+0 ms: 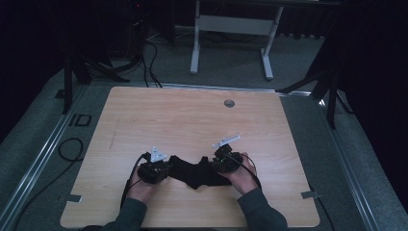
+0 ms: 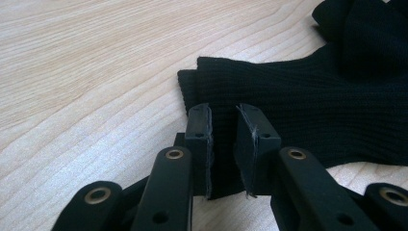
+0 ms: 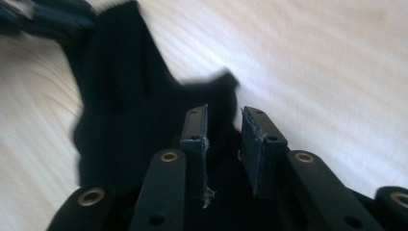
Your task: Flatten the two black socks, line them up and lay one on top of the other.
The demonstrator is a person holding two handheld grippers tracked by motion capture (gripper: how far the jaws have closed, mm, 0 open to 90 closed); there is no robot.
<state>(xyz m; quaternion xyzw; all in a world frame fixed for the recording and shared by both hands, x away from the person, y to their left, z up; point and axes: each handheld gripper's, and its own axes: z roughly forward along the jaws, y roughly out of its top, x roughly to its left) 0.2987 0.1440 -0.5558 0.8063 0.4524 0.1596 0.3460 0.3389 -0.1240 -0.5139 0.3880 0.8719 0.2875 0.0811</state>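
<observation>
Honestly, with the black knit glove [image 1: 195,172] lying flat on the counter [image 1: 192,120] and straddled at its cuff by the part-open left tool [image 2: 223,144] and farther along by the part-open right tool [image 3: 225,144], neither visibly pinching, it could easily get bunched or missed if the fabric is only skimmed.

The tabletop [image 2: 86,62] is pale wood-grain laminate, smooth with a soft sheen. On it, at the lower middle of the high view, lies a black knitted cloth [image 2: 308,106], finely ribbed and matt. Each claw, the left claw [image 2: 223,144] and the right claw [image 3: 225,149], is matt black plastic with brass-coloured rivets and rough-edged, frayed pads. The floor [image 1: 308,53] looks like grey, dull carpet.
</observation>
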